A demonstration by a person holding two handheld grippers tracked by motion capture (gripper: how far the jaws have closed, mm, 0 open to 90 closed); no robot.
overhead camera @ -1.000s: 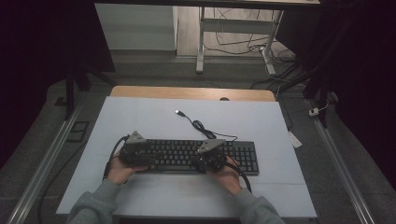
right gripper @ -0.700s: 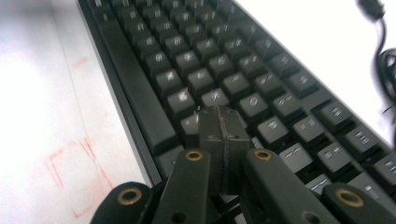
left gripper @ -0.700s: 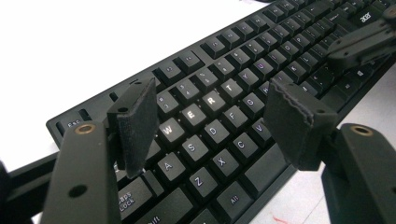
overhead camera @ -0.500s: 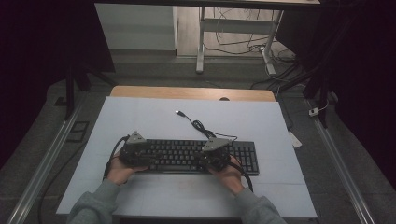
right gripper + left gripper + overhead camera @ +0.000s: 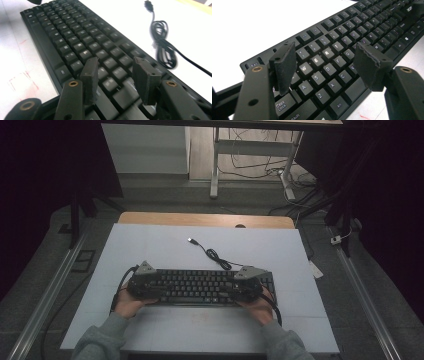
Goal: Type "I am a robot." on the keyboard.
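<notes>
The left claw (image 5: 324, 62) stands wide over the letter keys at the 9 o'clock end of the black keyboard (image 5: 200, 286), holding nothing. The right claw (image 5: 115, 75) gapes more narrowly, empty too, above the keys at the 3 o'clock end. The keyboard lies across the white surface (image 5: 165, 245) nearest 6 o'clock; its coiled cable (image 5: 217, 257) trails toward 12 o'clock.

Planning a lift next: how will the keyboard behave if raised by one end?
The keyboard is long, flat and looks like rigid plastic, so it would probably stay stiff rather than sag. Held at one end, it would likely tilt down. Its loosely coiled cable lies floppy on the table and would probably drag behind.
</notes>
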